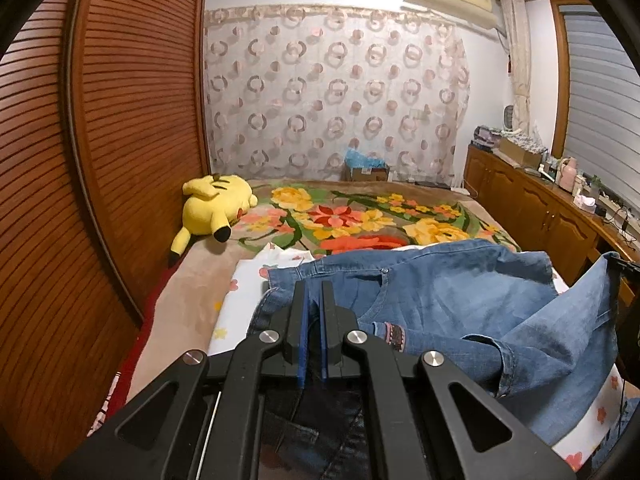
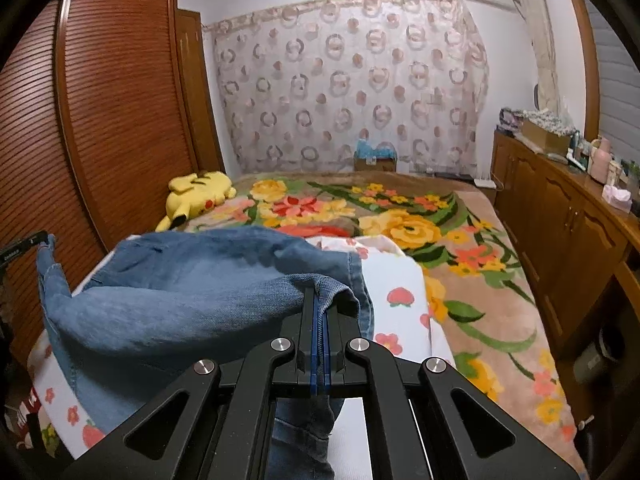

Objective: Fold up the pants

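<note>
Blue denim pants [image 1: 452, 292] lie crumpled on a white flower-print sheet [image 1: 244, 280] on the bed. My left gripper [image 1: 314, 292] is shut on a denim edge that hangs down below its fingers. In the right wrist view the pants [image 2: 180, 292] are lifted and draped between both grippers. My right gripper [image 2: 320, 300] is shut on a hemmed edge of the pants. The other gripper's tip holds a far corner in each view, at the right edge of the left wrist view [image 1: 622, 266] and at the left edge of the right wrist view [image 2: 40, 240].
A floral blanket [image 2: 460, 256] covers the bed. A yellow plush toy [image 1: 212, 208] lies at the far left by the brown louvered wardrobe [image 1: 120, 120]. Wooden cabinets [image 2: 560, 216] with clutter run along the right. A patterned curtain [image 1: 332, 92] hangs behind.
</note>
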